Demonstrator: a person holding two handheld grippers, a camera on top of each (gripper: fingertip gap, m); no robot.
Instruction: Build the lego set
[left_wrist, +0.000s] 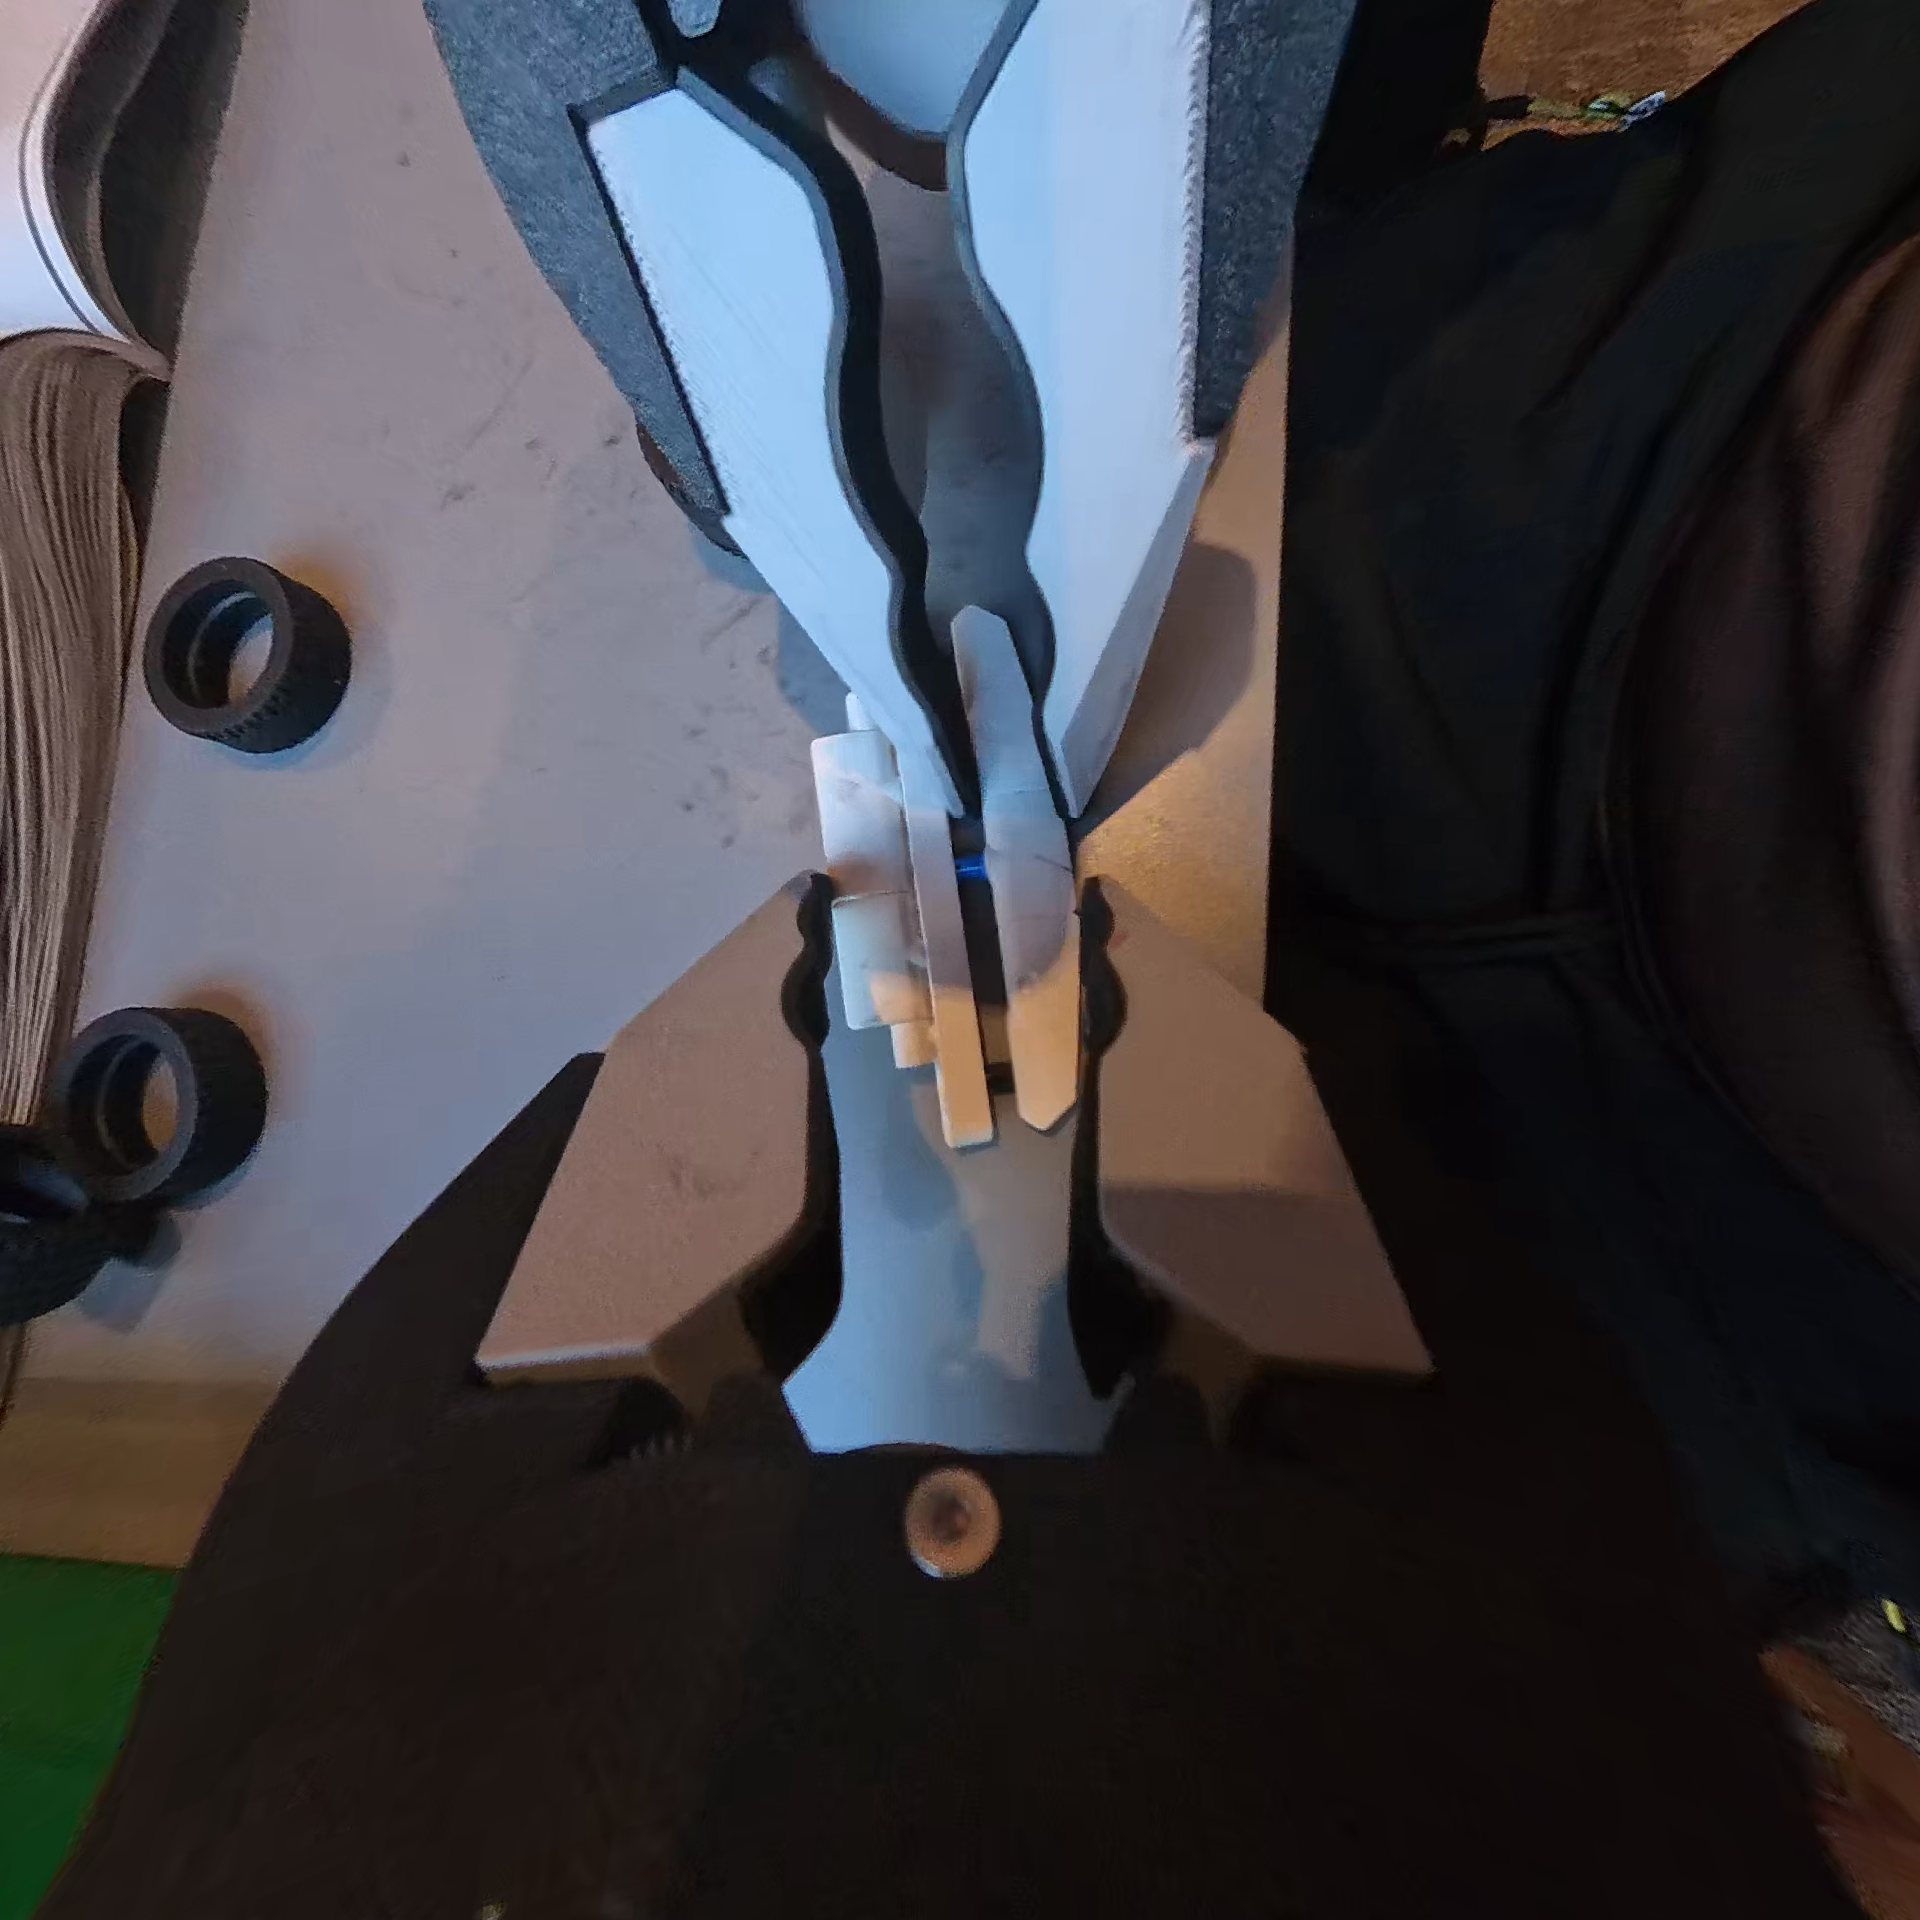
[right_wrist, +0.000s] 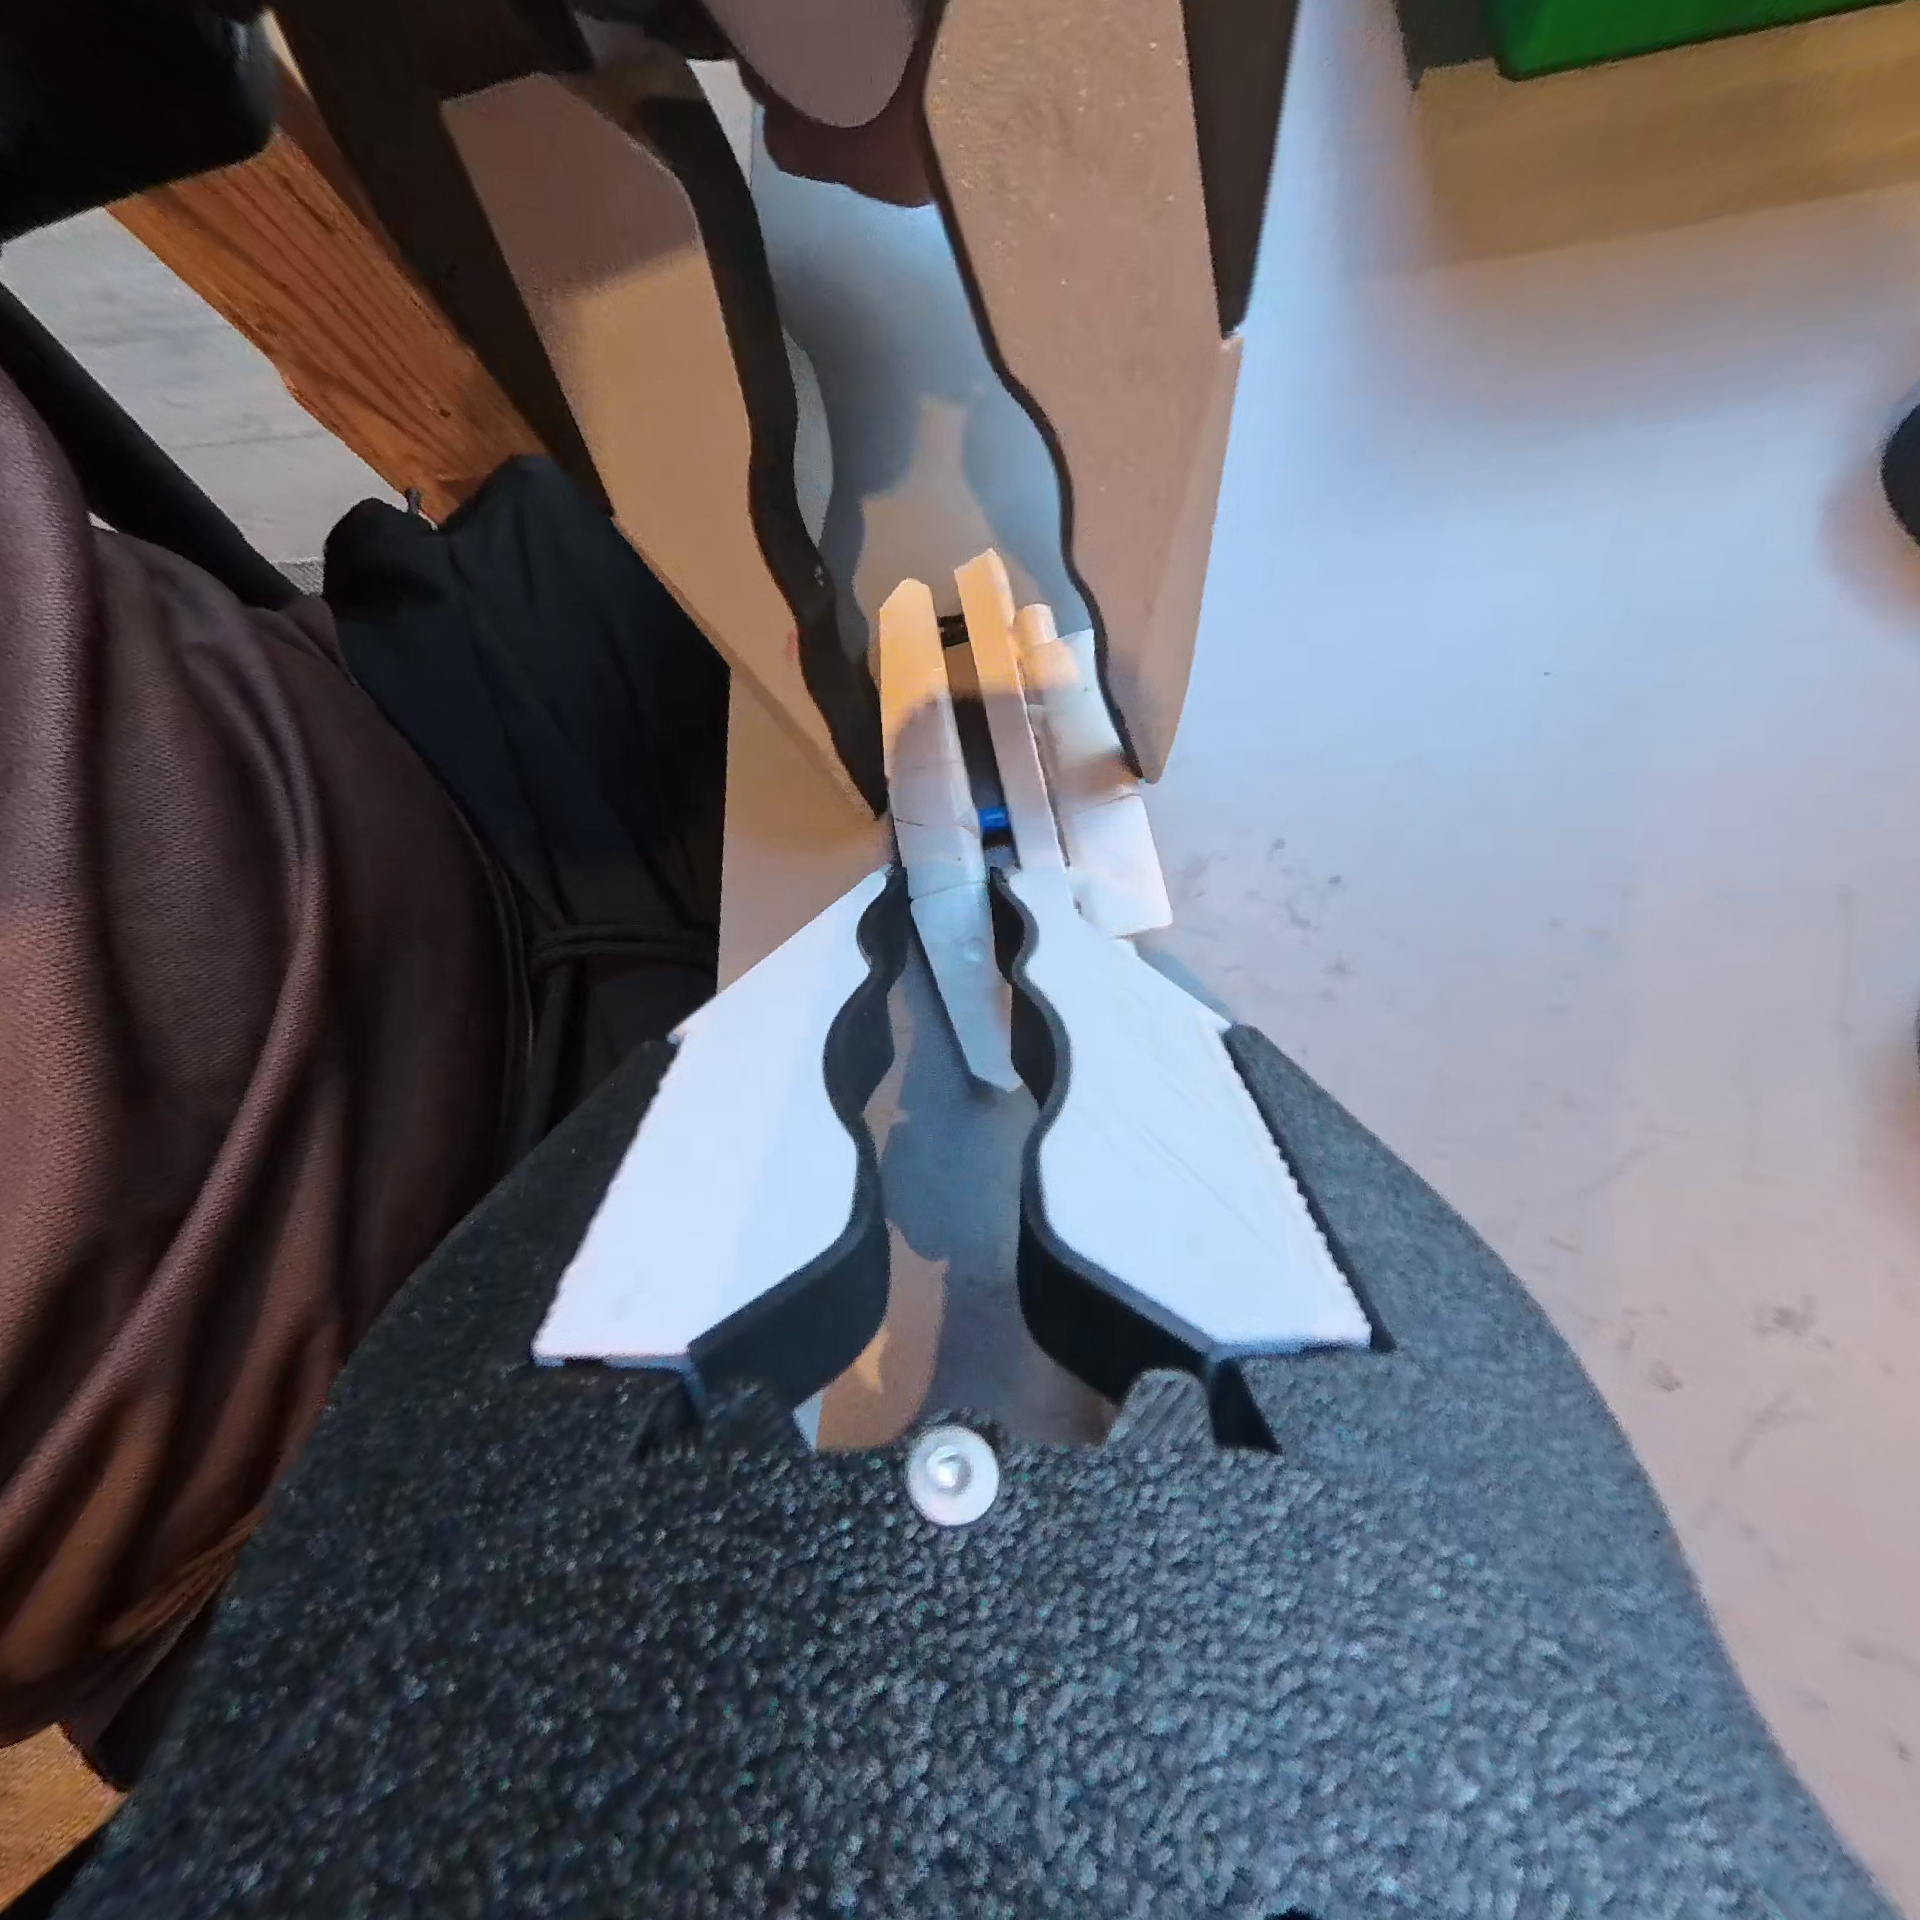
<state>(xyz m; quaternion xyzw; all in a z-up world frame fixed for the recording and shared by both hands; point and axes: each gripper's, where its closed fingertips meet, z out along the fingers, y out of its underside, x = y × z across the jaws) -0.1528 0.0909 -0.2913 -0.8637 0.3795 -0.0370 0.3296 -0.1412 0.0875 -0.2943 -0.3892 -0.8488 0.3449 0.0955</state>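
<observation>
left wrist view puts the white lego assembly (left_wrist: 951, 935) right at the tips of my left gripper (left_wrist: 951, 914), whose jaws stand only part closed, the two tips flanking the lower half of the piece; from this angle they look to be touching its outer faces, though i cannot tell how firmly. coming in from the far side, nose to nose with mine, is the right gripper (left_wrist: 1003, 800), its white jaws nearly closed and pinching one of the flat plates at the top end of the assembly. right wrist view agrees: the right gripper (right_wrist: 940, 883) has a grey-white plate running back between its jaws, and the left gripper (right_wrist: 997, 769) brackets the far end of the lego assembly (right_wrist: 997, 748). the relation that matters is the long axis: the plates lie lengthwise along the line joining the two grippers, stacked side by side on edge with a narrow dark gap and a small blue pin (left_wrist: 969, 865) between them, and a stubby white block on the outer side. both grippers are equally near, one per end, held above the pale table (left_wrist: 436, 540). i judge the coming move is a squeeze or push along that shared axis, so i would keep both noses in line. two black tyres (left_wrist: 244, 652) lie well off on the table, beside a booklet (left_wrist: 57, 582) at the edge.
</observation>
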